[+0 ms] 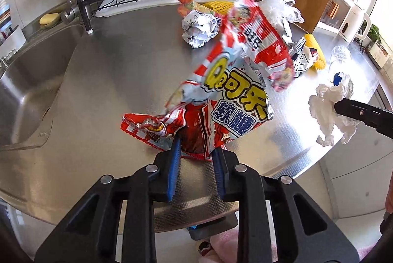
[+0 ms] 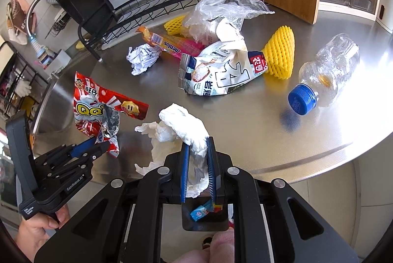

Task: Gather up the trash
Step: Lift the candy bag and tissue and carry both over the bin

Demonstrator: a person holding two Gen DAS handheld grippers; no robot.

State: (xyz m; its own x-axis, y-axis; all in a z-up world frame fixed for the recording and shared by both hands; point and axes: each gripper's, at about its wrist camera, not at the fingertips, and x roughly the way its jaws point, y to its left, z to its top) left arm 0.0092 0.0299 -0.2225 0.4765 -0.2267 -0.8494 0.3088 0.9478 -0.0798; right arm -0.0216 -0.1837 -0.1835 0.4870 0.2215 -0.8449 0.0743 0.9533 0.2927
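Left tool [image 1: 196,152] grips red candy wrapper [image 1: 221,96] only by its bottom edge w/ jaws partly apart, so it could slip onto the desk [image 1: 110,91]; right tool [image 2: 198,164] is clamped firmly on the tissue [image 2: 181,125].

I see a red and white candy wrapper [image 2: 98,111] with yellow letters, a white tissue [image 2: 181,130], a yellow foam net [image 2: 280,54] (criss-cross holes), a clear bottle's blue cap [image 2: 301,99].
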